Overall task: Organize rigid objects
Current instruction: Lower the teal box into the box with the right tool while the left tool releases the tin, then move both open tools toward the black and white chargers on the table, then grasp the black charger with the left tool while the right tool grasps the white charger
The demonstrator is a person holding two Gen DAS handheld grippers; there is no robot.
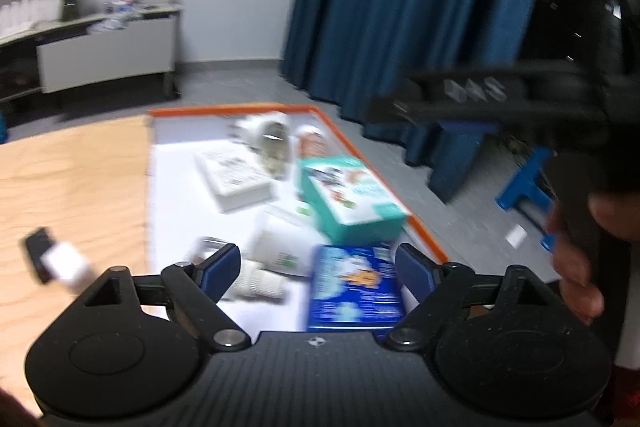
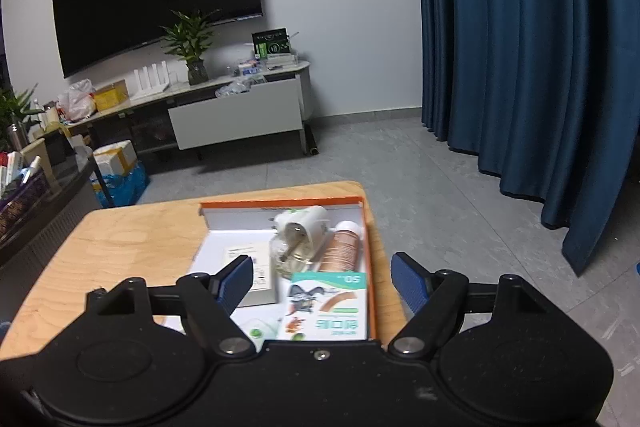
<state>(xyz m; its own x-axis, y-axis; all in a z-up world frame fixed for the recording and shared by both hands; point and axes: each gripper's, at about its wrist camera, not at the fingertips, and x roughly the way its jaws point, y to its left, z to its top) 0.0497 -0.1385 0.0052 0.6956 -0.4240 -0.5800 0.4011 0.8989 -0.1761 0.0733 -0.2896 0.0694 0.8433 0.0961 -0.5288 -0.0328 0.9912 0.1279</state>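
Left gripper (image 1: 318, 267): released, jaws wide; blue box (image 1: 354, 287) lies between them, pads not pressing it.
Right gripper (image 2: 322, 281): released, empty, above the tray's near end.
Tray (image 1: 380, 179): orange-rimmed, on the wooden counter (image 1: 72, 179), near its right edge.
Contents: blue box at near end; teal box (image 1: 352, 195) just beyond, by the right rim; white box (image 1: 234, 173), plug-in device (image 2: 300, 227), brown can (image 2: 342, 247) farther back.
Handling, blue box: likely light, stiff cardboard; crushes if squeezed hard.
Hold: across the long flat sides, mid-length.
Handling, can: round, may roll or slip.
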